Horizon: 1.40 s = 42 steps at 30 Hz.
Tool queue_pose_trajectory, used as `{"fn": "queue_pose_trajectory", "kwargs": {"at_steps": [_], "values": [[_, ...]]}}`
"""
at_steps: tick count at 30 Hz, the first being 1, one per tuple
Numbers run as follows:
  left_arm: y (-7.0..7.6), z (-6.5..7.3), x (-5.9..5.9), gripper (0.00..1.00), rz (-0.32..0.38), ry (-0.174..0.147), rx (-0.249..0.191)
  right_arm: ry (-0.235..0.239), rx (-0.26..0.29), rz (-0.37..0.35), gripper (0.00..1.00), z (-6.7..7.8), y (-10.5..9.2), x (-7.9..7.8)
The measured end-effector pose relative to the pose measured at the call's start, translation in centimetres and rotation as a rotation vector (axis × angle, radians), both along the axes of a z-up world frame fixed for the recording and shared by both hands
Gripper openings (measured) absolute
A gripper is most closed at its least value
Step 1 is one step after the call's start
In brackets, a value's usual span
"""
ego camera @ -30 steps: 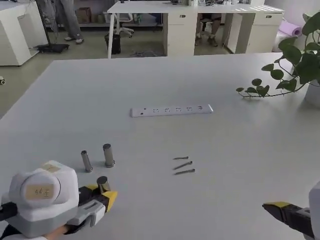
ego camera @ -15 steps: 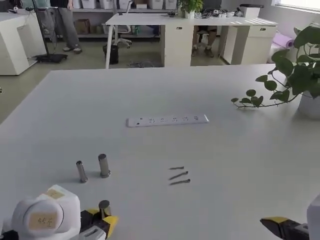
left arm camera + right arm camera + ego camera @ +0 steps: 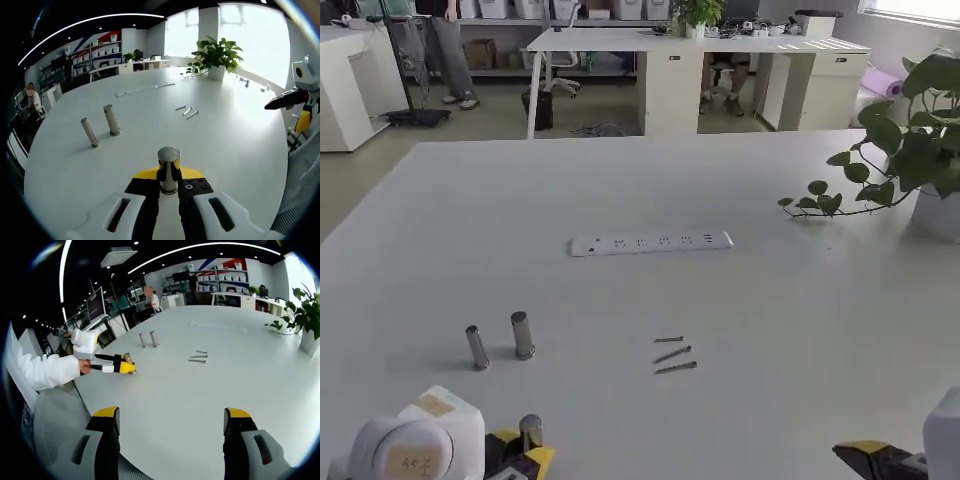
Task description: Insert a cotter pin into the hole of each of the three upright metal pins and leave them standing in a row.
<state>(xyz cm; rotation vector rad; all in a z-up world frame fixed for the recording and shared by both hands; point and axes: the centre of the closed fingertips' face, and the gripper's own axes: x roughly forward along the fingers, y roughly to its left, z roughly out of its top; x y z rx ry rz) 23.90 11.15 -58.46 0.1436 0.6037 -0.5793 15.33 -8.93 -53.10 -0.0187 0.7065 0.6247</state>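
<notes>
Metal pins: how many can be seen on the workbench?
3. A thin metal pin and a thicker metal pin stand upright side by side; the third metal pin stands between the jaws of the left hand-held gripper. None seems hidden.

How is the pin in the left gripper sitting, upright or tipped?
Upright: the metal pin stands vertical, clamped by the left gripper.

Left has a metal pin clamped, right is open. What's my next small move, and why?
Probably bring the right gripper to the three cotter pins and pick up the nearest one. The left gripper is shut on an upright metal pin, the right one stands open and empty, and the cotter pins lie loose on the table.
</notes>
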Motion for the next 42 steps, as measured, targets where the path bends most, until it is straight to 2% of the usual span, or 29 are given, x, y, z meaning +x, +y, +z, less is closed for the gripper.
{"fn": "queue_pose_trajectory", "kwargs": {"at_steps": [11,19,22,32,35,40,42], "values": [[-0.29,-0.65,-0.34,0.11,-0.008,0.013,0.005,0.000,-0.001,-0.009,0.87,-0.09,-0.23,-0.01],[-0.32,-0.61,-0.22,0.11,-0.004,0.002,-0.005,-0.007,-0.002,-0.015,0.92,-0.08,-0.21,0.09],[-0.28,-0.69,-0.32,0.11,0.007,-0.004,-0.025,-0.007,0.001,-0.005,0.93,-0.15,0.02,0.06],[-0.41,-0.62,-0.37,0.12,-0.002,-0.020,-0.024,-0.005,0.000,0.013,0.93,-0.34,0.47,-0.03],[-0.48,-0.39,-0.22,0.14,0.009,-0.019,-0.066,-0.007,0.001,0.008,0.93,-0.33,0.35,0.03],[-0.43,-0.13,-0.18,0.27,0.007,-0.014,-0.077,-0.007,0.003,0.002,0.93,-0.39,0.17,0.00],[-0.95,0.14,-0.48,0.34,-0.003,0.011,-0.141,-0.005,0.002,0.003,0.93,-0.46,0.14,-0.05]]}}
